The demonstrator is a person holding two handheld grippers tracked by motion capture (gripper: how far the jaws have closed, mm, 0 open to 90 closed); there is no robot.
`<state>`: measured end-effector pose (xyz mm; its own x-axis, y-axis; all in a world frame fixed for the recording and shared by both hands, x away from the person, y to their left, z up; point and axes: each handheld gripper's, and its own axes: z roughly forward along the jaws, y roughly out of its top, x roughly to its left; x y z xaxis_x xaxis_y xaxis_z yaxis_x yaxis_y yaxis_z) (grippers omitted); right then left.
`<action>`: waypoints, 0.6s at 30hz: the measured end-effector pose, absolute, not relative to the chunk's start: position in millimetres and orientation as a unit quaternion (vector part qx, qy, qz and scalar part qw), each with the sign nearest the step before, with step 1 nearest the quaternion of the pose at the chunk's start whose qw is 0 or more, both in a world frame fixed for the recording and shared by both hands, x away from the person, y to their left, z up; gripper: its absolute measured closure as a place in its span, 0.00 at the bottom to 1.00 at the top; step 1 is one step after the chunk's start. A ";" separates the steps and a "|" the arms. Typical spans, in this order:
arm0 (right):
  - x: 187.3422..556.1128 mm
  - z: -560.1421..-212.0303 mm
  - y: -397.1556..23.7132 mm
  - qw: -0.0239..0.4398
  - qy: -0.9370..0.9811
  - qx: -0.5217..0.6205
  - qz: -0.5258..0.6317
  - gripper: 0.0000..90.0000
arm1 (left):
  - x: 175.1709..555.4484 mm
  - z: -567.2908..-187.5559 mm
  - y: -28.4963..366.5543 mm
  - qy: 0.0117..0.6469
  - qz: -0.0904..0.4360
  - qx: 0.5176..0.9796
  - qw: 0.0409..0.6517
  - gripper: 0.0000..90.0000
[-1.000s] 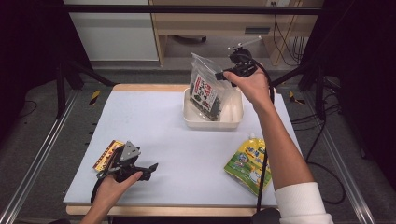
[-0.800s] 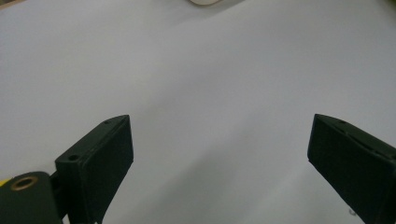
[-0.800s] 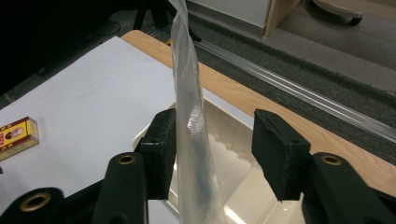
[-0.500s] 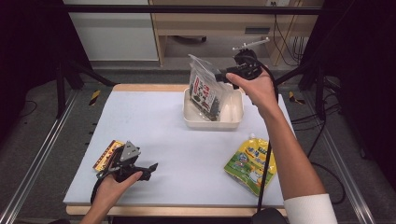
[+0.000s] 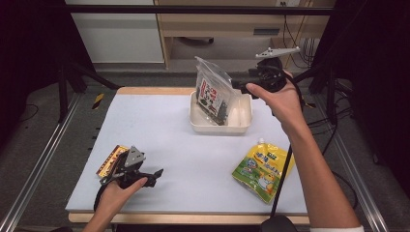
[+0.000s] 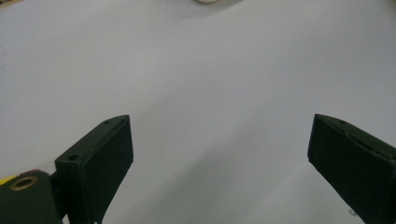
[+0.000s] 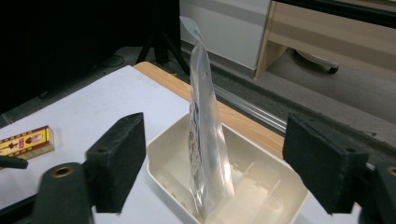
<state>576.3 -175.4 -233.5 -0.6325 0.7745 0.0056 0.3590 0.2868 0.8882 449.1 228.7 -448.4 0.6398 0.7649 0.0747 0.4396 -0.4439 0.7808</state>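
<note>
left gripper [image 5: 157, 172] rests open on the table [image 5: 159, 125], nothing between its jaws, beside a small box [image 5: 110, 159]. clear pouch [image 5: 212, 94] stands on edge in the tray [image 5: 220, 128]. right gripper [image 5: 237, 86], jaws just opened and clear of it; unsupported, it may topple out.

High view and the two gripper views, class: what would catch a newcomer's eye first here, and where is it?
First, the clear snack bag standing upright in the cream tray at the table's far side, with the right gripper just behind it; its jaws have just been opening and stand apart from the bag. Next, the bright yellow pouch lying flat near the right front edge.
</note>
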 end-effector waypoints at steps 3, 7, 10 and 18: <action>564.5 -236.4 -182.8 0.233 0.770 0.365 0.468 0.19 | 448.9 -448.5 228.9 0.366 0.215 0.823 0.377 0.07; 549.3 -242.1 -197.4 0.246 0.768 0.362 0.467 0.17 | 448.7 -448.7 229.5 0.368 0.216 0.822 0.378 0.07; 539.1 -250.2 -210.7 0.264 0.762 0.373 0.460 0.17 | 448.8 -447.9 229.9 0.367 0.218 0.822 0.377 0.07; 515.8 -286.1 -237.5 0.291 0.757 0.411 0.417 0.27 | 448.4 -448.3 229.7 0.366 0.219 0.822 0.377 0.07</action>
<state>515.8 -237.5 -286.1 -0.4936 0.8642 -0.0980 0.3794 0.3154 0.8698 448.4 229.7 -448.3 0.6365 0.7668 0.0831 0.4369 -0.4472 0.7805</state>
